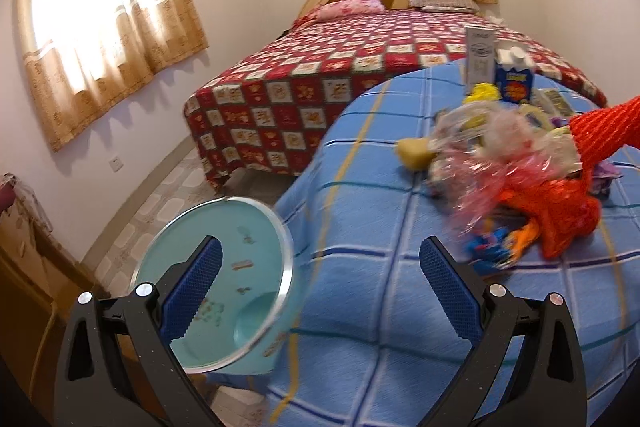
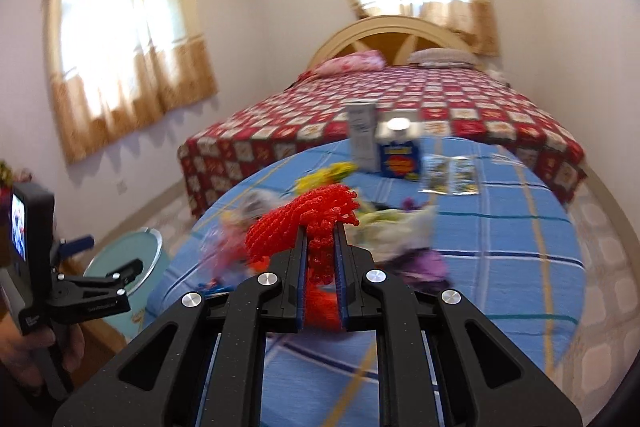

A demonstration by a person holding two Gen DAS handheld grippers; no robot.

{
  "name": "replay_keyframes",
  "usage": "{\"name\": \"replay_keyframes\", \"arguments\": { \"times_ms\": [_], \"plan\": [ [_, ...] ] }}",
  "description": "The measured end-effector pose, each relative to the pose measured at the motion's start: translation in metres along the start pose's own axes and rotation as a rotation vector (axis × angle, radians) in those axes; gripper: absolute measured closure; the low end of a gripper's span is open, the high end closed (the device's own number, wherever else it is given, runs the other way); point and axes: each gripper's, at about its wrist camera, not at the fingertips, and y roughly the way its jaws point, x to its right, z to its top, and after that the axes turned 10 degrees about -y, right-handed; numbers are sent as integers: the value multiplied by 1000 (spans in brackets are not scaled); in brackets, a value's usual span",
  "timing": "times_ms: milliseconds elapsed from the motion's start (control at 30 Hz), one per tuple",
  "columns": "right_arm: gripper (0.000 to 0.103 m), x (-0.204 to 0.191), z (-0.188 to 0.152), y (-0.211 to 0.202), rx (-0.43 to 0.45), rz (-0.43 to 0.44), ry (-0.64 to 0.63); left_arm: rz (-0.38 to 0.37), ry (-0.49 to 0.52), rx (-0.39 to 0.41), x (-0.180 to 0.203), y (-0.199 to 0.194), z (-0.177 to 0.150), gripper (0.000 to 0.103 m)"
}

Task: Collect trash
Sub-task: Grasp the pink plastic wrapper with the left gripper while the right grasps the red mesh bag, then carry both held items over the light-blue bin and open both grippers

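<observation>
The right tongs (image 2: 322,259) are clamped on a red mesh net (image 2: 308,219), lifted clear above the trash pile (image 1: 500,155) on the desk (image 1: 380,267) with its blue checked cloth, so the step in hand looks like carrying 1 picked piece off to the bin. The left tongs (image 1: 320,291) are spread wide with nothing between them, poised over the near left edge of the desk. The teal bin (image 1: 224,279), rim up and mouth unobstructed, stands on the floor just beside that edge, touching or nearly touching the hanging cloth. The next move, as I judge it, calls for swinging the net left past the desk edge, over the bin's rim, then releasing. More wrappers stay in the pile, and 2 cartons, a white one (image 2: 362,139) and a blue one (image 2: 400,157), stand at the far side of the desk. The room left of the desk is free down to the tiled floor; the bed (image 1: 320,75) lies well behind the desk, out of the path
</observation>
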Motion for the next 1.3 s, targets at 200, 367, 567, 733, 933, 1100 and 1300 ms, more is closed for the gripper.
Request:
{"name": "replay_keyframes", "arguments": {
  "times_ms": [200, 367, 567, 733, 933, 1100, 1300],
  "plan": [
    [90, 50, -16, 2, -25, -76, 90, -66, 30, -8, 43, 10, 3, 6],
    [90, 65, -32, 10, -44, -94, 109, -98, 68, -45, 69, 31, 2, 6],
    [89, 66, -40, 16, -54, -82, 113, -144, 76, -128, 76, 54, -1, 64],
    [89, 55, -32, 10, -30, -64, 94, -186, 44, -94, 58, 38, 11, 94],
    [89, 33, -11, -1, 20, -29, 55, -180, 22, -22, 25, 6, 24, 100],
    [89, 17, 4, 2, 43, 2, 40, -162, 7, -5, -1, -6, 23, 102],
    [89, -12, 14, 24, 34, 67, 7, -98, -13, 15, -38, -12, 20, 102]
  ]
}}
